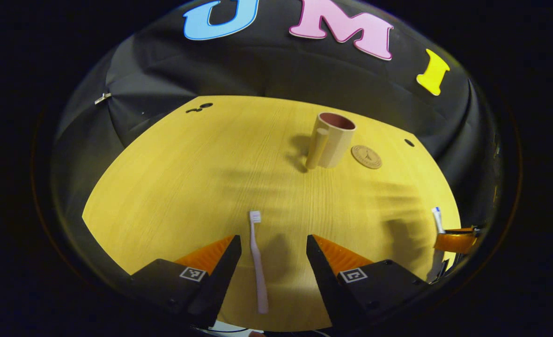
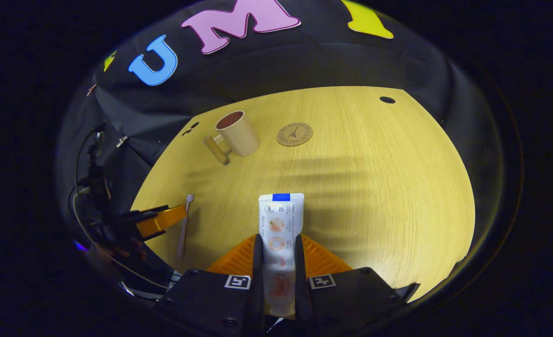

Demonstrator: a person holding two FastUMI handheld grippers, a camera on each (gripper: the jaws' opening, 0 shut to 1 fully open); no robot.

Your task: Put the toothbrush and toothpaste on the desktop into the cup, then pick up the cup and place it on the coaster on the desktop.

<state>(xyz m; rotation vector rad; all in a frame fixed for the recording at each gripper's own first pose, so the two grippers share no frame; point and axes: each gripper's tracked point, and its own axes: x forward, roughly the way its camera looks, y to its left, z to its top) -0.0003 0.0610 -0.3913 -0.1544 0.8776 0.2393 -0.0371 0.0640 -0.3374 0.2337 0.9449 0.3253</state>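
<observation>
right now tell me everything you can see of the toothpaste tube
The toothpaste is a flat white tube, plastic by its look, with a blue band at its far end and round printed pictures down its face. It lies lengthwise between the fingers of the right tongs, which press on both its sides, its blue end pointing out over the yellow wooden desktop toward the cup. Whether it rests on the wood cannot be told.

1. Both views: the wooden desktop (image 1: pixel 201 187) is brightly lit from above, while the surroundings stay dim.
2. Soft striped shadows cross the desktop; the cup (image 1: pixel 333 139) casts a shadow to its left.
3. Fisheye distortion bows the desktop's edges.
4. Focus is sharp centrally, softer at the rim.
</observation>
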